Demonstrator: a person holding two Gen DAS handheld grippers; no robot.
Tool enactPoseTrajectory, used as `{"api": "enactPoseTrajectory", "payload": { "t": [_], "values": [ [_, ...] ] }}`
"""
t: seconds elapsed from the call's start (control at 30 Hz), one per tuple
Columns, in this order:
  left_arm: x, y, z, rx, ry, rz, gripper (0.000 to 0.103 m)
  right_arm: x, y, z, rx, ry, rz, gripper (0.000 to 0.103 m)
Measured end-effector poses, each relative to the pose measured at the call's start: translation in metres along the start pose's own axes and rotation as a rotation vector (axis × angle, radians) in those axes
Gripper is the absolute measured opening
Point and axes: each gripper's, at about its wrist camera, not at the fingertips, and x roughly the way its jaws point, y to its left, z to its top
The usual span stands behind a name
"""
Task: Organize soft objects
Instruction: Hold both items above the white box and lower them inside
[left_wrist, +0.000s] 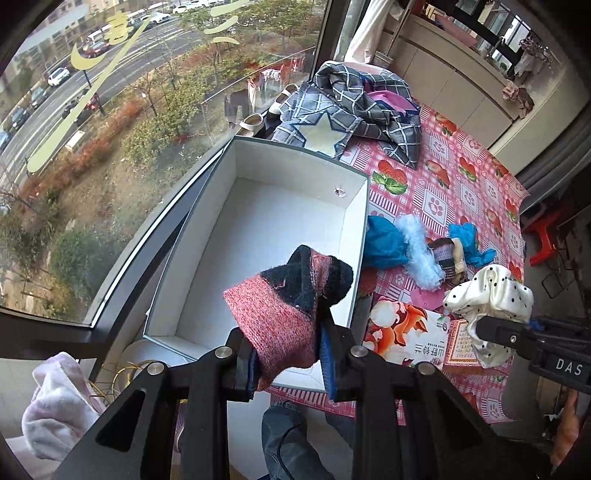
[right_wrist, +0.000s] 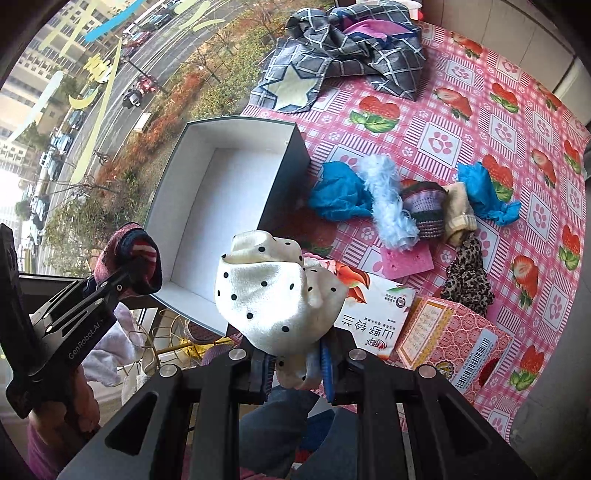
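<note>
My left gripper (left_wrist: 288, 363) is shut on a pink and navy knitted sock (left_wrist: 284, 302) and holds it above the near end of an empty white box (left_wrist: 258, 218). My right gripper (right_wrist: 295, 365) is shut on a cream polka-dot cloth (right_wrist: 277, 299), held just right of the box's near corner (right_wrist: 221, 206). The left gripper and sock also show in the right wrist view (right_wrist: 129, 266); the right gripper and cloth show in the left wrist view (left_wrist: 491, 295). On the pink tablecloth (right_wrist: 461, 110) lie blue cloths (right_wrist: 340, 192), a fluffy pale-blue piece (right_wrist: 388, 199) and knitted socks (right_wrist: 424, 210).
A grey checked garment with a star (right_wrist: 343, 48) is piled behind the box. A tissue pack (right_wrist: 376, 314), a pink carton (right_wrist: 454, 339), a pink sponge (right_wrist: 406, 262) and a leopard-print cloth (right_wrist: 465, 273) lie at the table's near side. A window runs along the left.
</note>
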Motion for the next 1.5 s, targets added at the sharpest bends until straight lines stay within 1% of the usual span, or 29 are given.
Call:
{"api": "enactPoseTrajectory", "payload": {
  "t": [0.53, 0.9, 1.2, 1.5],
  "values": [
    [-0.009, 0.025, -0.01, -0.044, -0.009, 0.036, 0.029, 0.014, 0.032, 0.007, -0.064, 0.029, 0.022, 0.021],
    [-0.024, 0.048, -0.022, -0.075, -0.007, 0.11, 0.029, 0.026, 0.063, 0.01, -0.134, 0.048, 0.072, 0.021],
    [-0.032, 0.052, -0.025, -0.077, 0.005, 0.153, 0.029, 0.034, 0.082, 0.012, -0.165, 0.06, 0.115, 0.021],
    [-0.043, 0.049, -0.026, -0.069, 0.008, 0.194, 0.029, 0.038, 0.085, 0.016, -0.151, 0.063, 0.162, 0.021]
  ]
}}
